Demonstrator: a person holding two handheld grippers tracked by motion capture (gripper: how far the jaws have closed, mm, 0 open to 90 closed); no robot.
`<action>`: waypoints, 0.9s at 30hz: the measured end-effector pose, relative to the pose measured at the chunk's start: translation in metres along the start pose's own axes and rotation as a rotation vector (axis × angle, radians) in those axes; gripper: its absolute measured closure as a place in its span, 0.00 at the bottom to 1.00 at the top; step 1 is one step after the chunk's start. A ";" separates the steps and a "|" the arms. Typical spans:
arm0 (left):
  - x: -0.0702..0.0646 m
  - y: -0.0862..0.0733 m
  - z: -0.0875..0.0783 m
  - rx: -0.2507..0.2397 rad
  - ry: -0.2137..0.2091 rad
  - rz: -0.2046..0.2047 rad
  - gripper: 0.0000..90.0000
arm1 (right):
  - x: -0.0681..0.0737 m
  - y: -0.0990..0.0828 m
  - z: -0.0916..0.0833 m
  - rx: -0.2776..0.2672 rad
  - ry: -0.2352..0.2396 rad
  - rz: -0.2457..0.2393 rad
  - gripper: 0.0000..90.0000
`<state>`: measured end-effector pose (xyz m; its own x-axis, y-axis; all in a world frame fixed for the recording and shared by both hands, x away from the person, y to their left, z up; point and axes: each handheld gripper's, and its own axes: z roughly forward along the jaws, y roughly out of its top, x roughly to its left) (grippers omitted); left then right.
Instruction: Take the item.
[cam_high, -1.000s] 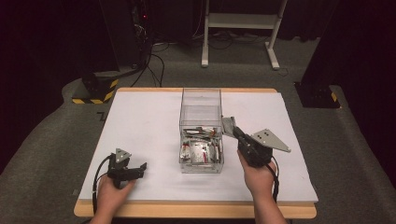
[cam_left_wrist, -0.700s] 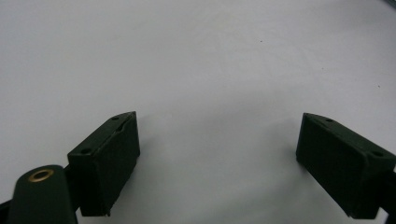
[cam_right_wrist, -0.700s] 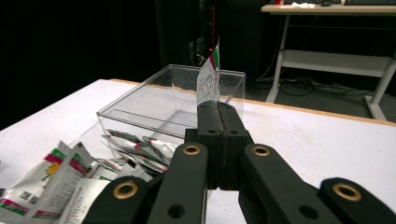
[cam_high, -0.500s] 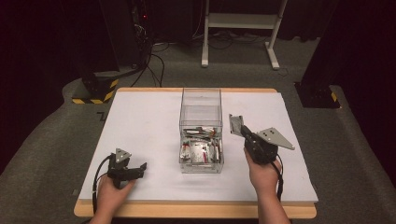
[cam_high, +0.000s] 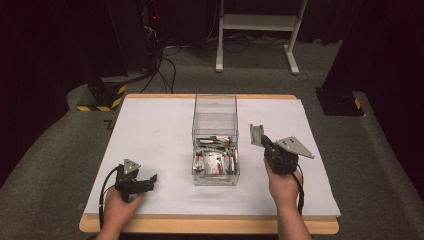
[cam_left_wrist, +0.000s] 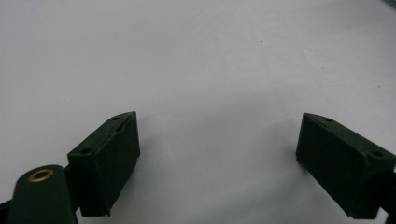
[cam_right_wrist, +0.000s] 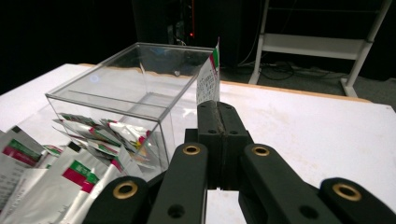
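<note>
Right gripper (cam_high: 256, 134) raised — jaws pinching sachet (cam_right_wrist: 208, 74).

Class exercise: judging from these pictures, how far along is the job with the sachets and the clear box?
Done: one sachet is out of the clear box, clamped upright in the right gripper beside it.
In hand: that sachet; the left gripper rests open over the white table.
Left: many sachets lie in the box's front compartment.
</note>
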<state>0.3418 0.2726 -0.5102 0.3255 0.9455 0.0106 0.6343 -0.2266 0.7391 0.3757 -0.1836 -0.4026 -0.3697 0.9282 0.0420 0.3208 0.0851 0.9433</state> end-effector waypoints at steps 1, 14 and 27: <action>0.000 0.000 0.000 0.000 0.000 0.001 0.15 | 0.000 -0.001 0.001 0.001 -0.002 0.000 1.00; 0.000 0.000 0.000 0.000 0.000 0.000 0.15 | -0.007 -0.010 0.012 0.039 -0.024 0.001 1.00; 0.000 0.000 0.000 0.000 0.000 0.001 0.15 | -0.015 -0.021 0.028 0.085 -0.039 0.004 1.00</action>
<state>0.3418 0.2727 -0.5102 0.3261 0.9453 0.0112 0.6342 -0.2275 0.7390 0.3988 -0.1895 -0.4326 -0.3347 0.9418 0.0316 0.3959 0.1101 0.9117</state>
